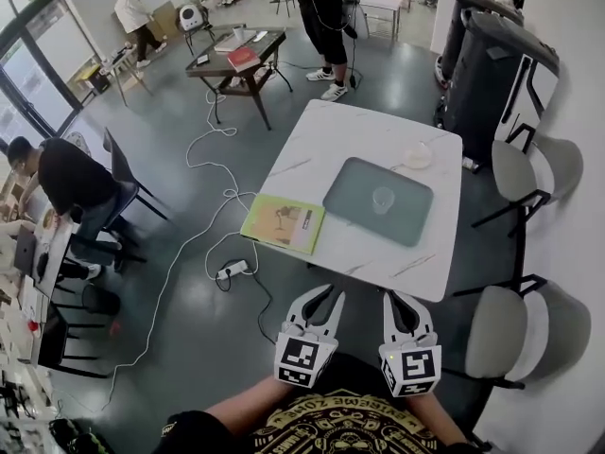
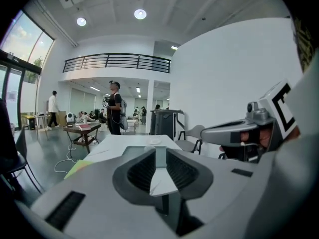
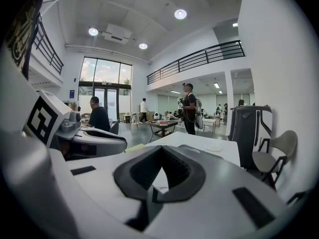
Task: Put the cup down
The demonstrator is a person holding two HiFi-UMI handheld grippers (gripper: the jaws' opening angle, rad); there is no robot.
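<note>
Cup (image 1: 383, 200) stands on mat (image 1: 359, 183), well beyond fingers (image 1: 398, 312).

Glossy marble-look table (image 1: 369, 130), matt grey mat (image 1: 354, 197), seemingly clear plastic cup (image 1: 382, 200)

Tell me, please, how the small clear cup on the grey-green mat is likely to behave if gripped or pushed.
The small clear cup looks little and see-through, so it is probably light. Its smooth wall may slip, or crack under a hard squeeze. It stands upright on the grey-green mat, which might grip its base, so a push could tip it.
</note>
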